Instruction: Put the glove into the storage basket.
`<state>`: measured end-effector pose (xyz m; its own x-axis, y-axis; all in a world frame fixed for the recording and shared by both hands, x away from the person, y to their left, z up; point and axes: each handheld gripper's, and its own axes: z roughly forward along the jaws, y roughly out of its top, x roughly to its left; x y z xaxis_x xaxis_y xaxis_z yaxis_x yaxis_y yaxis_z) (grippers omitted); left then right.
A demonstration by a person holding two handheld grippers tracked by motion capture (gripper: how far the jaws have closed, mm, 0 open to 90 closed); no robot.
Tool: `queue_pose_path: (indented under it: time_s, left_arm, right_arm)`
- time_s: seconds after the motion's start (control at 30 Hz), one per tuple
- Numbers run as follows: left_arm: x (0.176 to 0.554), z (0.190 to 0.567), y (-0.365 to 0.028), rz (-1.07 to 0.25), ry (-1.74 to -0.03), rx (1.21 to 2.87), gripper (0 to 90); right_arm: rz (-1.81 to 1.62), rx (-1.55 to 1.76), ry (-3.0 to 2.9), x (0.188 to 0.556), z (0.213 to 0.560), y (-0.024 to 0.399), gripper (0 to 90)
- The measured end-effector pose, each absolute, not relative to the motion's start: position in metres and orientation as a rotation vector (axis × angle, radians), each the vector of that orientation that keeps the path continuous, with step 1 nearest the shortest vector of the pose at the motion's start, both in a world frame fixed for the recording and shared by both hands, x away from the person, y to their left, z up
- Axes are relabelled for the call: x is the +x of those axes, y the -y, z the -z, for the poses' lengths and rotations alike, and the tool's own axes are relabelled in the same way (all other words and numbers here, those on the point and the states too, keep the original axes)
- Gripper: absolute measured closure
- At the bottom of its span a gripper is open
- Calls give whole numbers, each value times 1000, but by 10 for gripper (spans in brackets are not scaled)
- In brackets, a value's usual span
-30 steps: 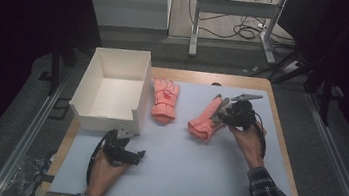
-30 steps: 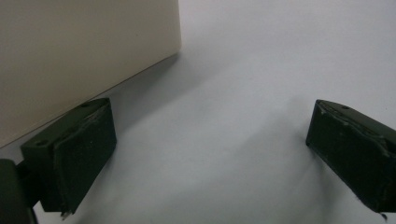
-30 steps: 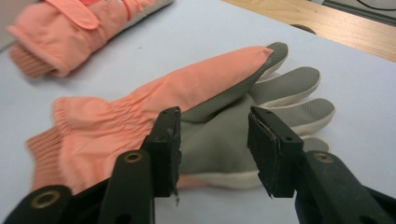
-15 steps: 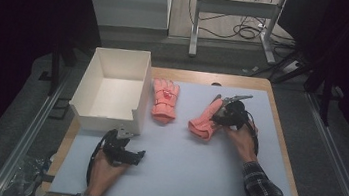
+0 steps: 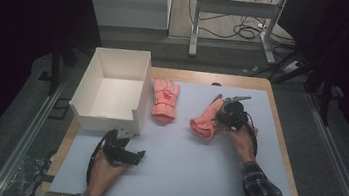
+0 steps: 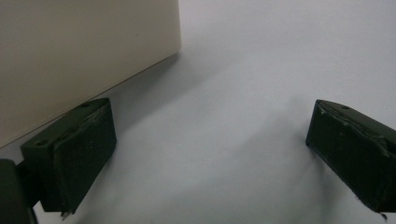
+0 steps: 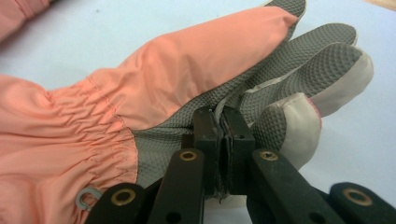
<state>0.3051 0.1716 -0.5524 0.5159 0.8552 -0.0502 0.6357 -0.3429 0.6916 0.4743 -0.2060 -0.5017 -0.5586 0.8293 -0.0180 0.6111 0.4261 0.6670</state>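
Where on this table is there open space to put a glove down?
The widest bare stretch of the mat lies along the near edge, between the left gripper and the right forearm. A smaller patch sits between the flat glove and the held glove. It is crowded by the white box and around the right gripper.

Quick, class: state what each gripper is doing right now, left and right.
Left gripper: jaws open, holding nothing, beside the white box.
Right gripper: jaws have just closed, pinching the grey palm of the pink glove.
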Motion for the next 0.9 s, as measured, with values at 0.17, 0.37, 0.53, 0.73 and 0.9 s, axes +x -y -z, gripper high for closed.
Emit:
queue_pose_path:
  time_s: [0.17, 0.37, 0.53, 0.73, 0.9]
  left_arm:
    - [305, 552, -172, -425, -1210, 2094, 16]
    - [305, 552, -172, -425, -1210, 2094, 16]
    - [305, 552, -172, -425, -1210, 2095, 16]
    - [305, 552, -172, -425, -1210, 2095, 17]
    - [305, 552, -172, -425, -1210, 2095, 16]
  right_arm:
    - [-942, 1231, -2341, 471, 493, 212, 865]
    - [-990, 1198, -2362, 463, 481, 215, 865]
    - [-1037, 1161, -2391, 455, 469, 216, 865]
    - [-1123, 1092, -2459, 439, 454, 214, 864]
    - [-1172, 1029, -2532, 423, 450, 208, 864]
